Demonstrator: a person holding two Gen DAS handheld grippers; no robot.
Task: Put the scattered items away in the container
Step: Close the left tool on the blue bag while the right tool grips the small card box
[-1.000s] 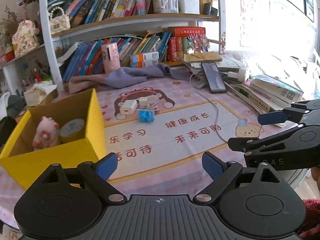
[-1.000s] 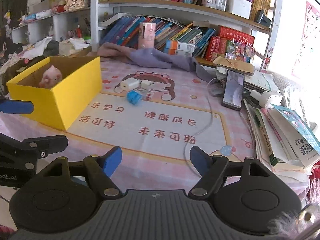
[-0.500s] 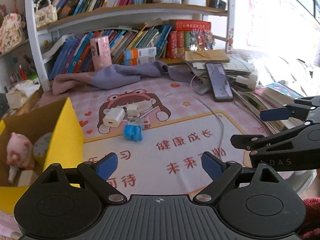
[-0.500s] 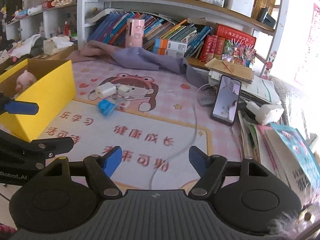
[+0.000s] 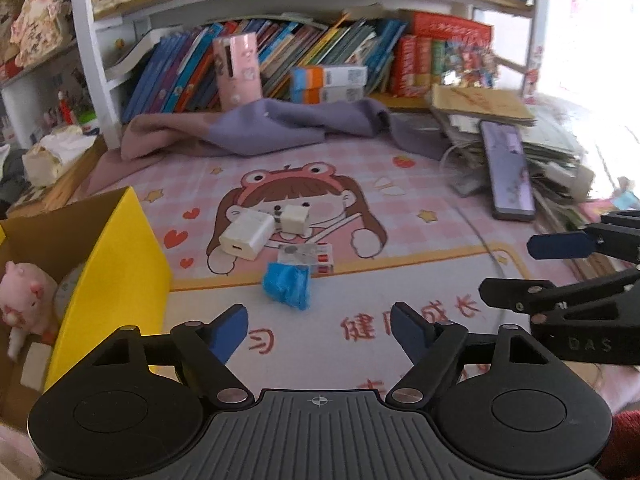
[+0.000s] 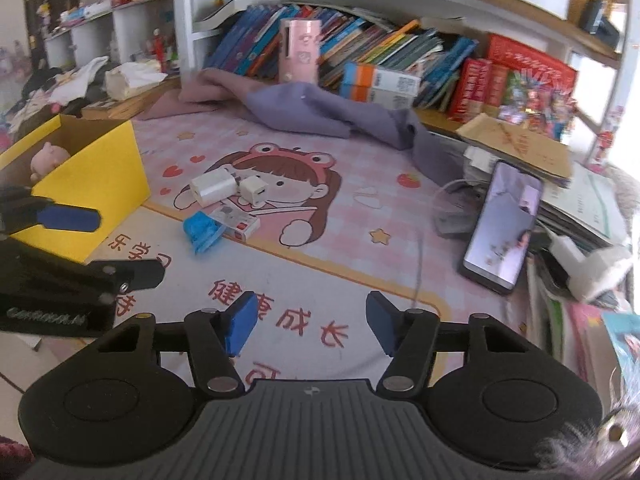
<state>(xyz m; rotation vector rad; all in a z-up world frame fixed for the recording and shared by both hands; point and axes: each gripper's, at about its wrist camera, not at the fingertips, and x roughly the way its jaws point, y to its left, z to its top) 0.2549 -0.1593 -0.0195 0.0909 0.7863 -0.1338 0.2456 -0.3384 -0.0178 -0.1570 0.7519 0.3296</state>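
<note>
Left tongs (image 5: 318, 330) and right tongs (image 6: 308, 322) spread wide, gripping nothing, aimed toward scattered pieces mid-bench: crumpled blue wrapper (image 5: 287, 285), white square charger (image 5: 246, 235), small cream cube plug (image 5: 295, 219). Open yellow cardboard box (image 5: 120, 276) at nine o'clock. White cable (image 6: 418, 264) trailing at three o'clock, possibly snagging.

We see the left gripper (image 5: 318, 326) with jaws apart over the desk (image 5: 420, 216). Blue crumpled wrapper (image 5: 287, 286) lies just ahead, white charger (image 5: 247, 235) beyond it. Yellow box (image 5: 120, 264) at left holds a pink pig toy (image 5: 24, 298).
</note>
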